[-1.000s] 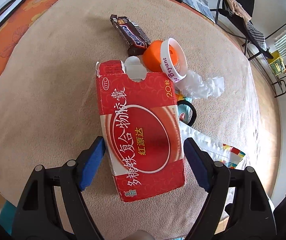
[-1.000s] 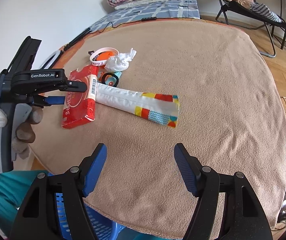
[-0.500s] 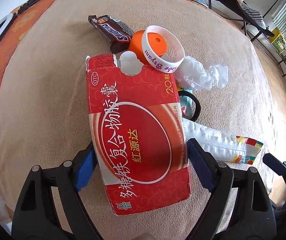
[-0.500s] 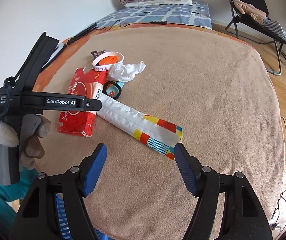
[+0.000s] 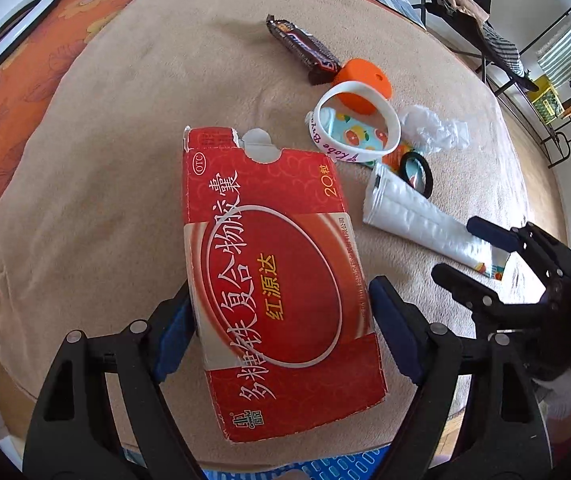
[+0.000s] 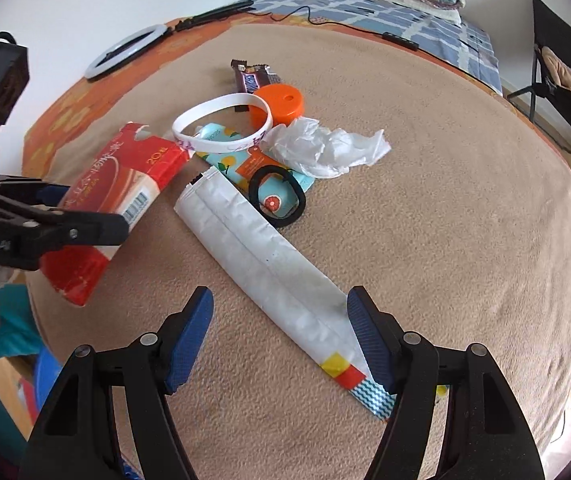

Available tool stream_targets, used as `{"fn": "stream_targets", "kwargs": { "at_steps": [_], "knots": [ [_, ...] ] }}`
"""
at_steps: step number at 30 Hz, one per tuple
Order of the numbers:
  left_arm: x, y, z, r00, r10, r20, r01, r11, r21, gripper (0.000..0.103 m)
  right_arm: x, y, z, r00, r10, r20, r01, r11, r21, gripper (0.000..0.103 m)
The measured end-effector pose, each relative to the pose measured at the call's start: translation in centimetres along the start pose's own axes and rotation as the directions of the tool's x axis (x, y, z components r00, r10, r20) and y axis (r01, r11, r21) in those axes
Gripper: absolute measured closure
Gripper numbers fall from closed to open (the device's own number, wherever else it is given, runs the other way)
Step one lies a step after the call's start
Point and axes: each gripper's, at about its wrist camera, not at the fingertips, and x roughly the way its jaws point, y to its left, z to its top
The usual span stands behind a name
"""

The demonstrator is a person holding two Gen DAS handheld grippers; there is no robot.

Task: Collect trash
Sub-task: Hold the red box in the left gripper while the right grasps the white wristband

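Gripping red box (image 5: 281, 276) in left claw (image 5: 281, 320), right claw (image 6: 279, 324) wide (straddling white wrapper (image 6: 261, 256)), wristband (image 6: 221, 124) beyond.

Eight bits of clutter, one of each kind.
One red box (image 5: 281, 280), candy bar (image 6: 255, 76), orange lid (image 6: 279, 102), white wristband (image 6: 221, 122), crumpled tissue (image 6: 325, 146), black hair tie (image 6: 277, 196), patterned tube (image 6: 245, 160), long white wrapper (image 6: 265, 264).

red box (image 5: 277, 276) with white and yellow lettering and a pale oval ring; tan blanket (image 6: 445, 240); white pouch (image 6: 261, 264) ending in red, yellow and blue zigzag blocks; white wristband (image 6: 221, 120) with purple script; orange cap (image 6: 279, 104); black hair tie (image 6: 279, 196); brown candy bar (image 5: 305, 46); white crumpled plastic (image 6: 325, 146); blue pads (image 6: 189, 336)
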Motion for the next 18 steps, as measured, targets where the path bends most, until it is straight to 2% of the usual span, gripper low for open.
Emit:
{"fn": "stream_targets", "kwargs": {
  "at_steps": [2,4,6,12,15,18],
  "knots": [
    [-0.1,0.5,-0.8,1.000,0.000,-0.010,0.000,1.000,0.003,0.019,0.3,0.6,0.0,1.000,-0.014,-0.008,0.014,0.999,-0.028,0.035],
    [-0.2,1.0,-1.7,0.999,-0.016,-0.030,0.016,1.000,0.002,0.019,0.3,1.1,-0.1,0.999,-0.030,-0.014,0.029,0.999,-0.044,0.051],
    [-0.5,1.3,-2.5,0.999,-0.005,-0.039,0.006,1.000,0.020,0.020,0.1,1.4,-0.2,0.998,-0.053,-0.016,0.052,0.997,-0.060,0.061],
    [-1.1,1.7,-3.8,0.999,0.027,-0.043,-0.025,0.998,0.057,0.020,-0.4,2.0,-0.5,0.999,-0.049,-0.006,0.048,0.998,-0.047,0.094],
    [-1.0,1.5,-3.9,0.999,0.032,-0.039,-0.030,0.998,0.054,0.020,-0.7,2.8,-0.8,0.999,-0.045,0.005,0.045,0.998,-0.047,0.099],
    [-1.0,1.5,-3.8,0.999,0.019,-0.038,-0.017,0.999,0.044,0.020,-1.7,3.4,-1.2,1.000,0.007,0.026,-0.007,1.000,-0.025,0.101]
  ]
}}
